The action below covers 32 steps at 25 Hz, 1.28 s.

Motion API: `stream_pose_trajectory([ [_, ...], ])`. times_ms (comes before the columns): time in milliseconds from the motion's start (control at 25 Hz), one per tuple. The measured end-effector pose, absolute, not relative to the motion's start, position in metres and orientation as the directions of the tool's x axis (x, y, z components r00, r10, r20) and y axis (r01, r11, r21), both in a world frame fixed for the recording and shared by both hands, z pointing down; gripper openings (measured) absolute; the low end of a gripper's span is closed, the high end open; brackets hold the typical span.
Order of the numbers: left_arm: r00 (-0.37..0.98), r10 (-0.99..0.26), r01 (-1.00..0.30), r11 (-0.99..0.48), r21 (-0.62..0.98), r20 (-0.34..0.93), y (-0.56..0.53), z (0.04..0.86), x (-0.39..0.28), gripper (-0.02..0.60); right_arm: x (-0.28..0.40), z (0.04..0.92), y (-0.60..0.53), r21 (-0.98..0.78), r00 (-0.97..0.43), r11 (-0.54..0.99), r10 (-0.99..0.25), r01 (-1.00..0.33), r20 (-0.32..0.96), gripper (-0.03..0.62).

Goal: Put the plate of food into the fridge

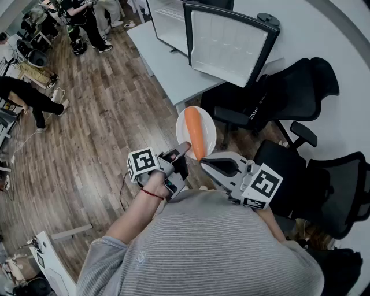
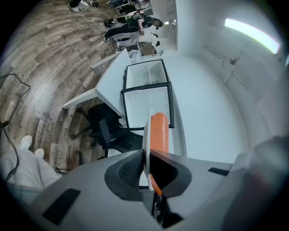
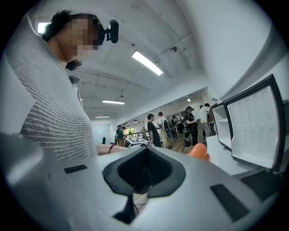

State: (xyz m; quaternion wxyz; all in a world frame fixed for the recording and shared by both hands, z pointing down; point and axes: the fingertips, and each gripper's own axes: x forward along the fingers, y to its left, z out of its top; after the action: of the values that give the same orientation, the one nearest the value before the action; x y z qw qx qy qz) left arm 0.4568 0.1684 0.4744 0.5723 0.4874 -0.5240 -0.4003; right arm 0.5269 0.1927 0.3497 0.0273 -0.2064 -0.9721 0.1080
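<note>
— Low in the middle of the head view: left gripper [image 1: 185, 148] clamped on the near rim of the plate [image 1: 186, 122], carrot [image 1: 195, 132] lying lengthwise on it. Right gripper [image 1: 204, 164] just beside, jaws together, holding nothing.

— And the fridge [image 1: 169, 17]?

— Up at the top edge, on the grey desk [image 1: 167, 66], door [image 1: 231, 43] swung open just right of it. Well apart from the plate. Black chairs [image 1: 289, 92] at right, wood floor [image 1: 92, 115] at left, people [image 1: 81, 23] far upper left.

— Left gripper view?

— Shows the rim edge-on at centre, pinched between the pads [image 2: 128, 169], carrot rising above them. Beyond, higher in the frame, the open white compartment and the desk running away toward the top.

— Right gripper view?

— Shows shut jaws with nothing between. Carrot tip peeking over at right of centre, door at far right, more people under ceiling lights [image 3: 146, 63] behind.

— Advice for the carry?

— Keep the plate level; with only a rim pinch, easy to let the carrot roll. Probably worth steadying the far side from below with the shut right gripper. Steer round the chair backs, then slide in flat past the door.
</note>
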Motion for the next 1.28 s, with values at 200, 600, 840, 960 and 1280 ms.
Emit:
stream_pose_trajectory([
  [200,0.132,-0.969,-0.052,0.202,0.978,0.208,0.171,0.472,0.459,0.034,0.528,0.349,0.193,-0.227,-0.915,0.892,0.404,0.391,0.012,0.012],
  [600,0.124,-0.969,-0.053,0.207,0.977,0.212,0.171,0.472,0.459,0.034,0.531,0.35,0.191,-0.234,-0.912,0.887,0.41,0.397,0.01,0.012],
  [840,0.124,-0.97,-0.056,0.204,0.977,0.21,0.17,0.471,0.46,0.034,0.532,0.35,0.186,-0.254,-0.917,0.886,0.399,0.388,-0.007,0.012],
  [960,0.123,-0.971,-0.056,0.201,0.978,0.206,0.17,0.469,0.461,0.034,0.533,0.346,0.184,-0.263,-0.919,0.884,0.394,0.387,-0.028,0.014],
  [1280,0.121,-0.971,-0.057,0.198,0.978,0.204,0.168,0.47,0.461,0.034,0.535,0.347,0.179,-0.283,-0.917,0.875,0.398,0.392,-0.039,0.014],
])
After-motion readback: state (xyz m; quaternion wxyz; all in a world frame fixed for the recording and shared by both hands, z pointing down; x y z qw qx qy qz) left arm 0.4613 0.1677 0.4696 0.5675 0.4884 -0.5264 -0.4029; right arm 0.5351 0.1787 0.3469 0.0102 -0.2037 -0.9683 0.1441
